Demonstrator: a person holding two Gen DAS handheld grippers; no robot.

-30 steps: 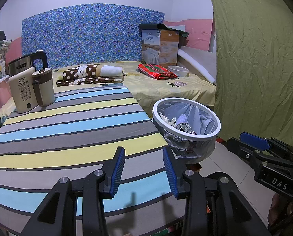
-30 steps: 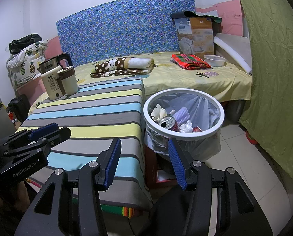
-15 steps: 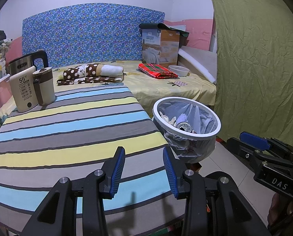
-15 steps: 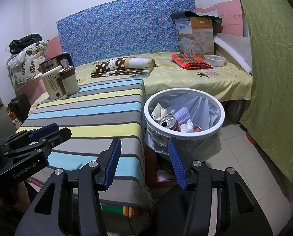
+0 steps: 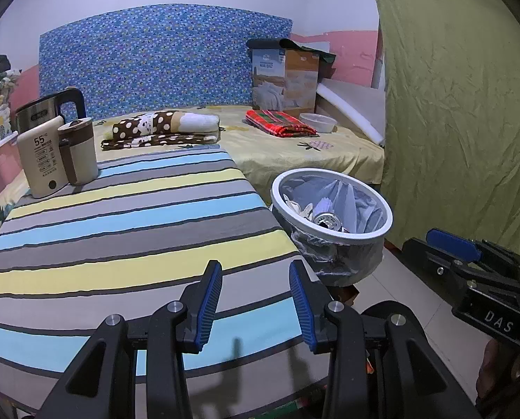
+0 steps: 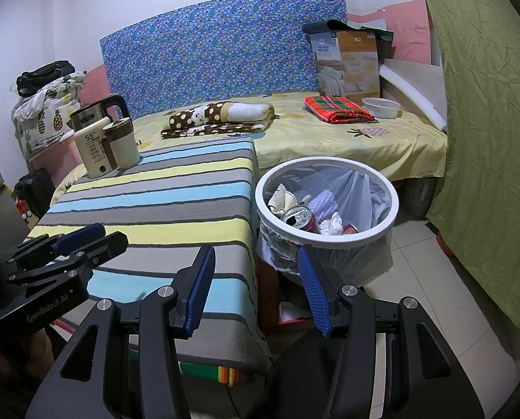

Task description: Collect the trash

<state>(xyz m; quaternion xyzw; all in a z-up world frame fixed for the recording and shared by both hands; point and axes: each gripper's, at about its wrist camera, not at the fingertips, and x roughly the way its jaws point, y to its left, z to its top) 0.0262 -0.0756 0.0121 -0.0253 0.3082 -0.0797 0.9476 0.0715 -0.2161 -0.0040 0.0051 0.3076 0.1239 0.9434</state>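
A white-rimmed bin (image 6: 394,206) (image 5: 280,188) with a clear liner stands on the floor beside the striped table (image 5: 120,237) (image 6: 155,195). Inside lie a red drink can (image 6: 300,218), crumpled white tissue (image 6: 331,225) and other scraps. My left gripper (image 5: 255,279) hovers open over the table's near edge, nothing between its blue pads. My right gripper (image 6: 256,265) hangs open in front of the bin and the table's corner, also with nothing held. Each gripper shows in the other's view: the right one (image 5: 459,255) at right, the left one (image 6: 78,241) at left.
A kettle (image 5: 46,111), a cream dispenser (image 5: 41,155) and a brown-banded mug (image 5: 80,152) stand at the table's far left. Behind is a bed with folded blankets (image 5: 162,127), a red cloth (image 5: 280,124), a plastic bowl (image 5: 317,122) and a box (image 5: 284,80). A green curtain (image 5: 462,104) hangs at right.
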